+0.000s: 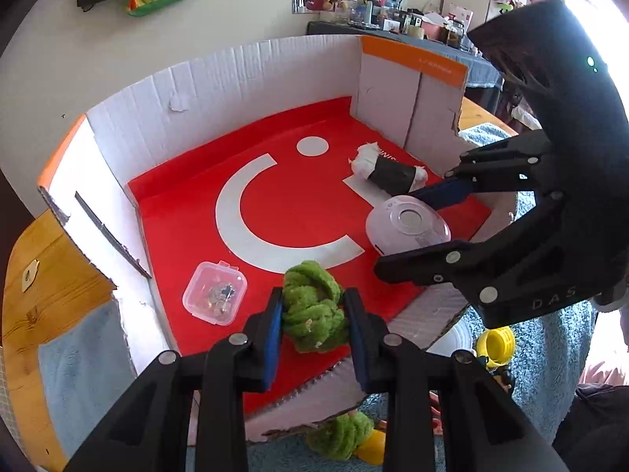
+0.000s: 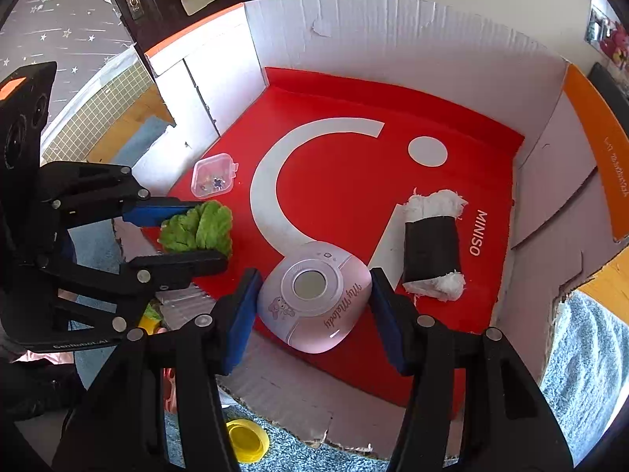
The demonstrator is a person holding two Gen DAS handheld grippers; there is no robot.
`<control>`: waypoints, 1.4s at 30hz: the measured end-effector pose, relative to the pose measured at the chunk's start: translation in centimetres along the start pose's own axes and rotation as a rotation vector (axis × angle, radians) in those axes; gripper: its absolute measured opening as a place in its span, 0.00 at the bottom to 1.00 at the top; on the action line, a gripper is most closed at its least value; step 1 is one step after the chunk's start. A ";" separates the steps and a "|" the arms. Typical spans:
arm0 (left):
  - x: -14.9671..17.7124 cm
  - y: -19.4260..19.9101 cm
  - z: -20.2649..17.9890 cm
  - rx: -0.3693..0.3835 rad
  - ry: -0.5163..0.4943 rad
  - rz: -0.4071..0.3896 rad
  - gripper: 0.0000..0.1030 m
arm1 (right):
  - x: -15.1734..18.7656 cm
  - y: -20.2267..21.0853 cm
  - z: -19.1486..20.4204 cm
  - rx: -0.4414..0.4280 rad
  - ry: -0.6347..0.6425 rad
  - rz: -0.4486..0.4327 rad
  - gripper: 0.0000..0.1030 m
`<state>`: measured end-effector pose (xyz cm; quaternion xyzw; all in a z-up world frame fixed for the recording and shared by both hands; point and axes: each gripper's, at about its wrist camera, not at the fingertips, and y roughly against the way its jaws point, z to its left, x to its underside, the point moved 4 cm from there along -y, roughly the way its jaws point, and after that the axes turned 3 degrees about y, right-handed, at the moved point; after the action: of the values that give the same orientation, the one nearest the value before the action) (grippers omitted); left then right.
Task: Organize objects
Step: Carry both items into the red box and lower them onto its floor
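Note:
An open cardboard box [image 1: 236, 90] [image 2: 393, 39] has a red floor with a white logo. My left gripper [image 1: 314, 314] [image 2: 204, 236] is shut on a green fluffy toy [image 1: 310, 306] [image 2: 200, 228], held just above the floor at the box's near edge. My right gripper [image 1: 399, 232] [image 2: 314, 279] is shut on a round pink device [image 1: 409, 228] [image 2: 314, 295], low over the floor at the near right. A sushi-roll toy [image 1: 389, 169] [image 2: 432, 247], white fluff with a black band, lies behind it. A small clear plastic case [image 1: 214, 293] [image 2: 214, 175] lies near the left wall.
The box stands on a blue-grey fluffy mat [image 1: 550, 346] [image 2: 582, 354] over a wooden table [image 1: 43, 275]. In front of the box lie a yellow lid [image 1: 495, 340] [image 2: 245, 440] and another green-and-yellow plush [image 1: 346, 434]. The box's near wall is torn low.

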<state>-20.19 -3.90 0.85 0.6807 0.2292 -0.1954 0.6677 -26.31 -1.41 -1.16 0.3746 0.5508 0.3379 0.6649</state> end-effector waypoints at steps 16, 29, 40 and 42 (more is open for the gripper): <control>-0.3 -1.2 0.0 0.009 -0.053 0.022 0.31 | 0.1 -0.4 0.7 0.025 0.065 0.042 0.52; -0.4 -1.5 0.1 0.032 -0.098 0.051 0.31 | 0.0 -0.6 1.5 0.056 0.097 0.063 0.52; -0.1 -1.5 0.2 0.036 -0.103 0.053 0.32 | -0.4 -1.5 1.7 0.073 0.108 0.072 0.54; -0.1 -1.6 0.2 0.038 -0.102 0.053 0.32 | -0.2 -1.5 2.0 0.077 0.109 0.072 0.54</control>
<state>-21.15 -4.13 -0.42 0.6881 0.1729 -0.2164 0.6706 -24.34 -2.60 -2.15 0.4007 0.5847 0.3600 0.6065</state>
